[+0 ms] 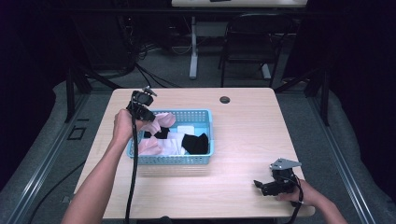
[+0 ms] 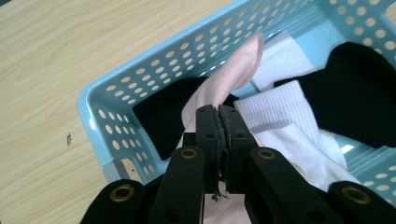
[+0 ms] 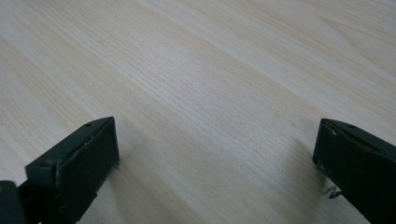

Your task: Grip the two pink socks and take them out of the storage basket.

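Left gripper (image 1: 148, 113) at the basket's left end, over its near-left corner. In the left gripper view its jaws are pressed together on a fold of the pink sock (image 2: 224, 86); the pinched part is hidden between the jaws, and the free end of the sock rises toward the basket wall.

Light blue basket (image 1: 204, 157), perforated walls, sits left of centre on the wooden table (image 1: 247, 130). Its far right end is cut off in the left gripper view. Contents: pink sock, white ribbed sock (image 2: 285, 126), black sock (image 2: 359, 100) at the right, another black piece (image 2: 161, 119) partly buried under the pink one. From the high view the pile is small and blurred; how many socks lie there cannot be told.

Small dark round fitting (image 1: 225, 100) in the table top near the far edge.

Right gripper (image 1: 268, 186) at the near-right of the table, well apart from the basket. Jaws spread wide, nothing between them, bare wood beneath in the right gripper view.
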Motion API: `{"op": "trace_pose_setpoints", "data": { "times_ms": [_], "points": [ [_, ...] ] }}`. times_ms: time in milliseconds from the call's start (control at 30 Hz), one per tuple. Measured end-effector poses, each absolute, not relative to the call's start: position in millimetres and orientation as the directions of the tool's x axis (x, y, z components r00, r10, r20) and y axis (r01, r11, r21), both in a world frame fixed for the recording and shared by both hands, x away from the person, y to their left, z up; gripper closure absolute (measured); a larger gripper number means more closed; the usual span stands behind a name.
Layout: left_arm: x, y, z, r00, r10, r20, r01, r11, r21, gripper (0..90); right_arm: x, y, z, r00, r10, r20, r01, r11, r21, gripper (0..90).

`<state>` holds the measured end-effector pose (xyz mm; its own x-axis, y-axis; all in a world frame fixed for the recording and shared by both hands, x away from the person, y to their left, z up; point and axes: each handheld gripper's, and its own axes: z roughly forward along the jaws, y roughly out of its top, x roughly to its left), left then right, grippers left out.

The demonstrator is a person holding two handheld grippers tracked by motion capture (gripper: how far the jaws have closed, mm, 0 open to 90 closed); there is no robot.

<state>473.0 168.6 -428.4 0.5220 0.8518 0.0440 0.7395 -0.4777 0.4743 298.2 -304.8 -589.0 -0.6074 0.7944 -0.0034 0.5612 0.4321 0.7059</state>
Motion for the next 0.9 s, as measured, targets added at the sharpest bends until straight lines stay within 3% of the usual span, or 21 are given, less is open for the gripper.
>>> {"op": "trace_pose_setpoints", "data": {
  "times_ms": [900],
  "points": [
    [458, 184, -379, 0.548, 0.836, 0.021, 0.71, -0.478, 0.517, 87.1, 299, -305, -589, -0.609, 0.793, -0.007, 0.563, 0.438, 0.701, 0.0]
  ]
}}
